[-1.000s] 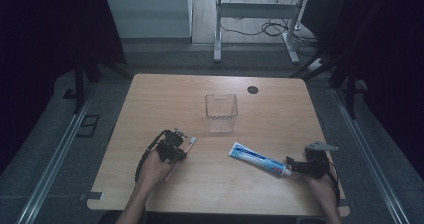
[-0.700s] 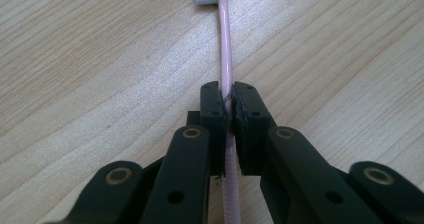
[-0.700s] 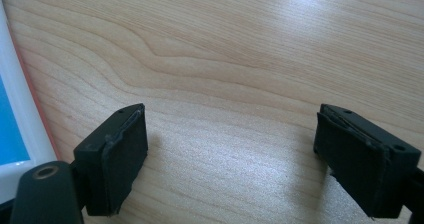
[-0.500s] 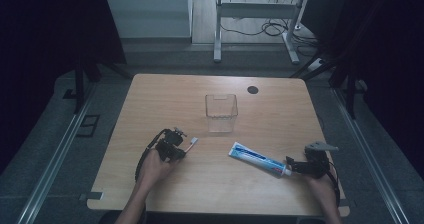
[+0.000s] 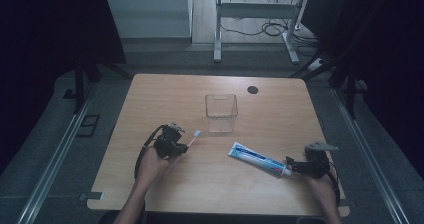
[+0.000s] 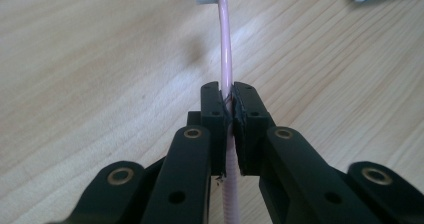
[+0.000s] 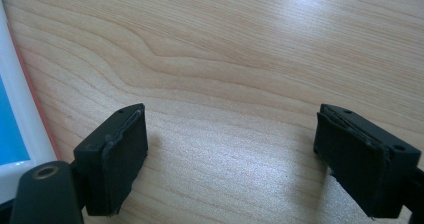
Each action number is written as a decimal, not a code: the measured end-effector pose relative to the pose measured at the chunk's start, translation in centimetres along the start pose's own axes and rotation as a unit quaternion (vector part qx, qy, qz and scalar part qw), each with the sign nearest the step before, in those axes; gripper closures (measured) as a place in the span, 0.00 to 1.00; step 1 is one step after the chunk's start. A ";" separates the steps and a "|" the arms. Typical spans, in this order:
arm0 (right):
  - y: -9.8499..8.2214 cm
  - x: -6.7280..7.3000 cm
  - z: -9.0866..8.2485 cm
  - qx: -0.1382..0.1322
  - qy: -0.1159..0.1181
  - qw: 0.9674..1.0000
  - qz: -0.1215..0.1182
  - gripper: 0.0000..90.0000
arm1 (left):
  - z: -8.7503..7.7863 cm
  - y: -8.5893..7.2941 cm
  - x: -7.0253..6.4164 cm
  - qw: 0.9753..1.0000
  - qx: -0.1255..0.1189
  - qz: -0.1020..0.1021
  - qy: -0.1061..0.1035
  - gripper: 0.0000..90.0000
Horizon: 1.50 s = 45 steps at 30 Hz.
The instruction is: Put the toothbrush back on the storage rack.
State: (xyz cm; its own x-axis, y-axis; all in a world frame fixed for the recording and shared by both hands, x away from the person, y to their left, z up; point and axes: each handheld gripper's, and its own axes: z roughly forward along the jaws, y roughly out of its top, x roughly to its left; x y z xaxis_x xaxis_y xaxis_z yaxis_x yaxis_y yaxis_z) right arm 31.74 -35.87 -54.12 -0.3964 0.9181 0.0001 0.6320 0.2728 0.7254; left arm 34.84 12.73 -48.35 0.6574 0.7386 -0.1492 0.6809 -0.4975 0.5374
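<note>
A pink toothbrush (image 5: 195, 135) with a white head points from my left gripper (image 5: 181, 145) toward the clear box. In the left gripper view its handle (image 6: 226, 59) runs straight between the jaws of the left gripper (image 6: 227, 91). They have just closed on it and now pinch it. A white and blue toothpaste tube (image 5: 257, 159) lies flat at the front right, its cap end toward my right gripper (image 5: 291, 165). In the right gripper view the right gripper (image 7: 230, 149) stands wide open over bare wood, with the tube's edge (image 7: 10, 124) at the left.
A clear plastic box (image 5: 220, 113) stands upright at the middle of the wooden table (image 5: 280, 114). A small black disc (image 5: 252, 89) lies near the far edge. Dark floor and metal rails surround the table.
The toothbrush head has shifted slightly away from the person, with the left gripper on the handle. The right hand and the toothpaste tube have stayed where they were.
</note>
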 end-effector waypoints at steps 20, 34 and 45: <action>0.0 0.0 0.0 0.000 0.000 1.000 0.000 0.15 | -2.6 1.3 -1.0 0.998 -0.057 0.018 -0.024 0.94; 0.0 0.1 0.0 0.000 0.000 1.000 0.001 0.15 | -4.5 3.3 -1.7 0.994 -0.101 0.033 -0.025 0.94; 0.0 0.1 0.0 0.001 0.000 1.000 0.002 0.15 | -4.8 5.0 -1.5 0.990 -0.134 0.035 -0.026 0.94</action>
State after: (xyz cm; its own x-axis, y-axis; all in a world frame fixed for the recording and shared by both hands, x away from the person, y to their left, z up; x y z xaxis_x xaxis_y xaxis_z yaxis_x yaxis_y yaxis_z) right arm 31.71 -35.81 -54.11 -0.3940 0.9191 0.0023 0.6342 0.2700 0.7245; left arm 35.69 11.29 -41.44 0.7201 0.6792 -0.1421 0.5275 -0.4028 0.7480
